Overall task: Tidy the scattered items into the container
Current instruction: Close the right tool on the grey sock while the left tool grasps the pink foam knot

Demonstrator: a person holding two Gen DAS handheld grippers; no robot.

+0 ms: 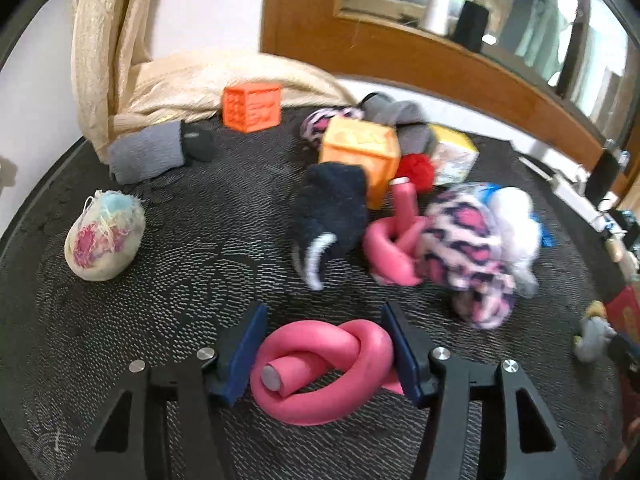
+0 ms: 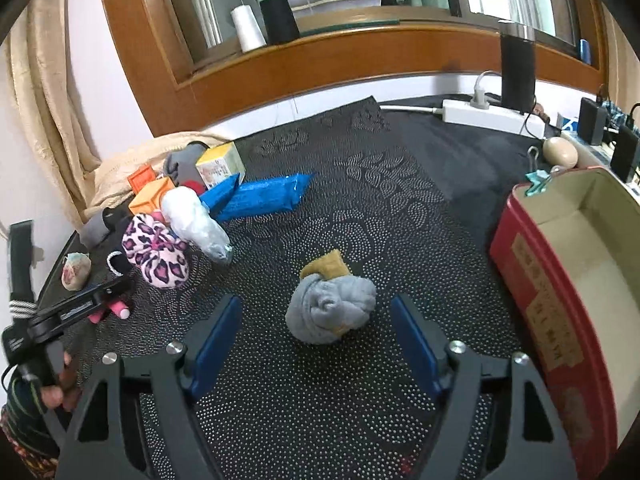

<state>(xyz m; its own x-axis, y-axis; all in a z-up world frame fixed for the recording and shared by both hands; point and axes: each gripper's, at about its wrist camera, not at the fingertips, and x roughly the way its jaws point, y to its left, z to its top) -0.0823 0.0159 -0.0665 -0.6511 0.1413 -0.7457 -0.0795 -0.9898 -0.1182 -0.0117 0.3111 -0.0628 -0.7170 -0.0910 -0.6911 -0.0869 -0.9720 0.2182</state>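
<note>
Between the blue jaws of the left gripper (image 1: 324, 354) lies a knotted pink foam roller (image 1: 320, 368), both pads pressed against its loops, the jaws closed on it over the dark dotted mat (image 1: 180, 280) that covers the surface. Ahead of those jaws and to their right sits a crowded heap: a navy sock (image 1: 332, 212), a second pink roller (image 1: 396, 240), a leopard-print bundle (image 1: 464, 240) and an orange cube (image 1: 360, 152). Ahead and to the left, open mat runs out to a pale frayed pouch (image 1: 104, 236) and a grey rolled sock (image 1: 148, 152) near the curtain edge.

The right gripper (image 2: 320, 340) stands with its jaws open, pads clear on both sides of a rolled grey sock with a tan cuff (image 2: 330, 304), which rests on the mat just ahead of the fingertips. Right of the right-hand jaw, close by, rises the red wall of the open container (image 2: 532, 280), its pale inside showing nothing in the part seen. Bare mat stretches ahead of the sock as far as a white power strip (image 2: 492, 114) at the surface's far edge. Left of the jaws lie a blue packet (image 2: 260, 196) and a white wrapped bundle (image 2: 192, 216).
</note>
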